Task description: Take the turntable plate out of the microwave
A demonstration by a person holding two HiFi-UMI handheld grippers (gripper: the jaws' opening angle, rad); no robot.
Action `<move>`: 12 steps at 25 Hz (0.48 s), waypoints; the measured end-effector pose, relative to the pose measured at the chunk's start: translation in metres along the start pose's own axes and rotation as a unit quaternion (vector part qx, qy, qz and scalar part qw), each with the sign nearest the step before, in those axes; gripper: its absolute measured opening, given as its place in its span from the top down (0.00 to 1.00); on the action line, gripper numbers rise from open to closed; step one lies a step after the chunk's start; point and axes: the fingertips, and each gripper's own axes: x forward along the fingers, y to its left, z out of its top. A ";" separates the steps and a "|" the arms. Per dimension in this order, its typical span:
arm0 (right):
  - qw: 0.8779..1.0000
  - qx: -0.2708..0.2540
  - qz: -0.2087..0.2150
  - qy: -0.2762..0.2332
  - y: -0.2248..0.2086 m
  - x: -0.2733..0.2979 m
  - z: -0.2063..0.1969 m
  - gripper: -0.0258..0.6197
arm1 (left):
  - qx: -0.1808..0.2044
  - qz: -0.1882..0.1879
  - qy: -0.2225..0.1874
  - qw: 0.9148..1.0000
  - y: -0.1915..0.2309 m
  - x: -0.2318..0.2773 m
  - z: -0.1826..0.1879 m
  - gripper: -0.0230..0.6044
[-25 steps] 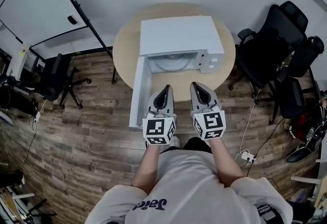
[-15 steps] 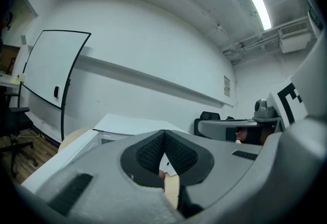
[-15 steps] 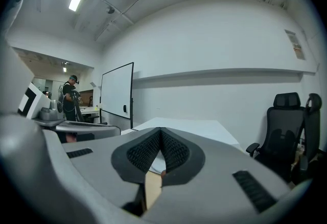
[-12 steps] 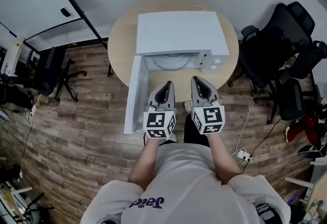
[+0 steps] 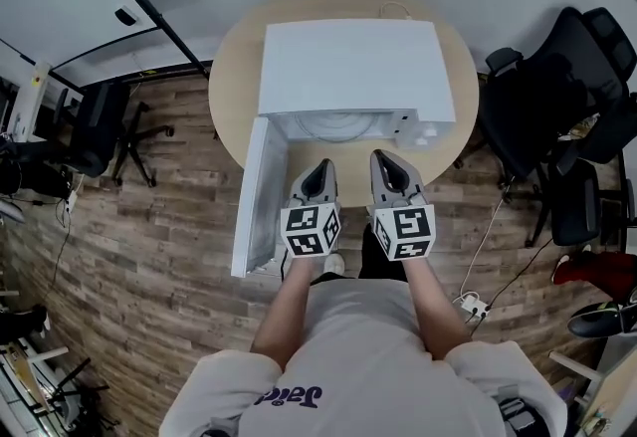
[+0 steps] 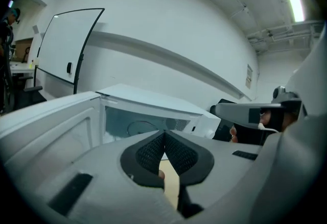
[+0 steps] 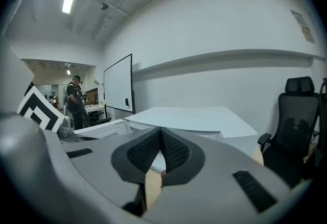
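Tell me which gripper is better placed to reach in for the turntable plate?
Probably left. The left gripper points into the open microwave at the turntable plate; the right gripper sits nearer the control panel. Both are shut.

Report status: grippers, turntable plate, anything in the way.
Both shut, empty: left gripper, right gripper, short of the microwave. Inside, the turntable plate, untouched. Its door open leftward; nothing seen blocking.

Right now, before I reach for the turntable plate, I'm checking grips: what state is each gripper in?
Left gripper: closed, jaws together, holding nothing.
Right gripper: closed, jaws together, holding nothing.
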 end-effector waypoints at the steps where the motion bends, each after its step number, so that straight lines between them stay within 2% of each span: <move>1: 1.000 0.001 0.003 0.005 -0.003 0.004 -0.003 0.94 | -0.015 0.003 0.010 1.000 0.004 0.007 -0.006 0.94; 5: 1.000 0.007 0.016 0.021 -0.012 0.016 -0.016 0.94 | -0.069 0.009 0.047 0.996 0.014 0.031 -0.033 0.94; 9: 0.999 0.007 0.024 0.033 -0.015 0.026 -0.024 0.94 | -0.111 0.017 0.057 0.992 0.027 0.047 -0.048 0.94; 12: 0.999 0.014 0.025 0.043 -0.020 0.032 -0.032 0.94 | -0.150 0.024 0.073 0.986 0.038 0.061 -0.065 0.94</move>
